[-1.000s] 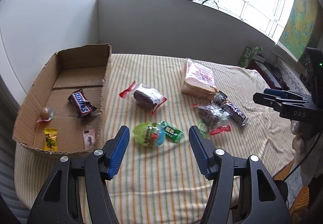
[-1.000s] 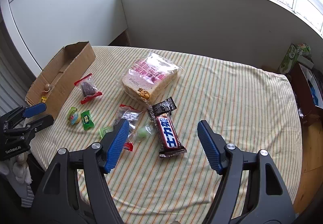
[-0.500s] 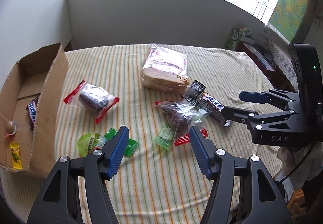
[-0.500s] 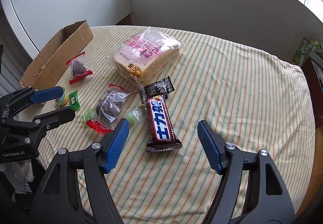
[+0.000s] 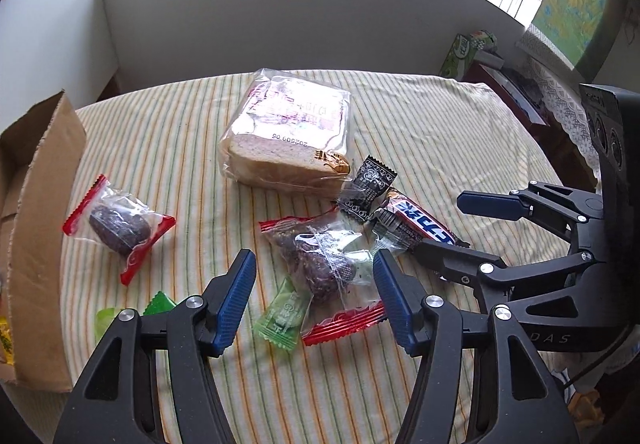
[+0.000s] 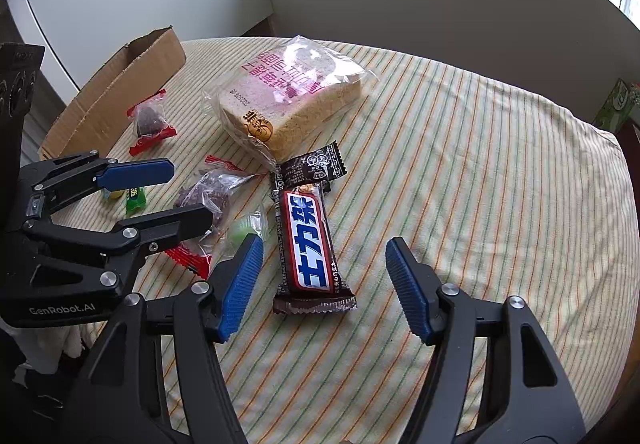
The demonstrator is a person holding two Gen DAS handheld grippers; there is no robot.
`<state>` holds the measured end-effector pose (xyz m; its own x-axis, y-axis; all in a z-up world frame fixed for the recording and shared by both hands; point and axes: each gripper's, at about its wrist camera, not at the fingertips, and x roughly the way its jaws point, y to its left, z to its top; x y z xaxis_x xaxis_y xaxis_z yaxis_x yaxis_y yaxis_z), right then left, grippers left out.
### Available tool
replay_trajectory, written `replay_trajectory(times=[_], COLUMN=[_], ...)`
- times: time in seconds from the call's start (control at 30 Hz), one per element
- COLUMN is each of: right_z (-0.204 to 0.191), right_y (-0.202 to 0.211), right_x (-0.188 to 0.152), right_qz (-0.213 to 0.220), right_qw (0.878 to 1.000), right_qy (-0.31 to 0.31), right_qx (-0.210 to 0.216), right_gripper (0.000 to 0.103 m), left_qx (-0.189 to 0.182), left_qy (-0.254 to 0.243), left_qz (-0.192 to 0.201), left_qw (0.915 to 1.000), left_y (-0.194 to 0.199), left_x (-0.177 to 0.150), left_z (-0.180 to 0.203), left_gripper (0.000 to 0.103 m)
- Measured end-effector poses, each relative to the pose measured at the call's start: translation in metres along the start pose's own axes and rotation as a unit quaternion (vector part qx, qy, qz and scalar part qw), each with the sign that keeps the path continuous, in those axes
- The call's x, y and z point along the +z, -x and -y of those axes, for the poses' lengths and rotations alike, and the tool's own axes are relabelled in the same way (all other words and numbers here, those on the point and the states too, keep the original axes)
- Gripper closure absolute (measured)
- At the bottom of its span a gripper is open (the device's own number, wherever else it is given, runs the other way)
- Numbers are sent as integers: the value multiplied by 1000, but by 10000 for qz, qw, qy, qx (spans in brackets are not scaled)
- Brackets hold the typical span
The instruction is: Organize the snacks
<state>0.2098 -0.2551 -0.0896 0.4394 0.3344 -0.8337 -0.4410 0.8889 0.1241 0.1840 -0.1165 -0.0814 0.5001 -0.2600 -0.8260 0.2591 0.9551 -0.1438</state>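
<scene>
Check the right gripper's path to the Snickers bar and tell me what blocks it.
Nothing visible does. The right gripper, jaws closing, straddles the Snickers bar with empty air between; the black candy wrapper only touches the bar's far end.

The cardboard box (image 5: 40, 228) runs off the left edge of the left wrist view, so most of its inside is hidden; only a sliver of a yellow packet (image 5: 5, 340) shows. The left gripper (image 6: 168, 196) covers part of the green candy (image 6: 135, 198) in the right wrist view. Print on the black wrapper (image 5: 367, 184) is too small to read.
</scene>
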Motion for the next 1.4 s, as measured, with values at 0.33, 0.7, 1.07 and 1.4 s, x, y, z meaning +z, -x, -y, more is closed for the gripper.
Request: replay_trajectory(times=[0.33,0.7,1.07,1.4], right_z=[1,-5,-31,-30], right_y=[-10,-6,31,12], right_x=[-10,-2,24,11], right_qz=[2,-88,358,-162], right_qw=[9999,9991,9985,9987], right_qy=[-75,-219,-228,-302], right_qx=[-88,-343,-344,-368], right_gripper=[47,69,93,56], left_qx=[-23,-319,-447,-318], left_qy=[-159,-165,137,301], left_qz=[-178,140,982,1063], left_qw=[9997,9993,9941,9934], left_y=[-10,2,74,81], left_x=[-6,-4,-2,-10], left_z=[4,-8,-54,-79], left_gripper=[60,70,70,70])
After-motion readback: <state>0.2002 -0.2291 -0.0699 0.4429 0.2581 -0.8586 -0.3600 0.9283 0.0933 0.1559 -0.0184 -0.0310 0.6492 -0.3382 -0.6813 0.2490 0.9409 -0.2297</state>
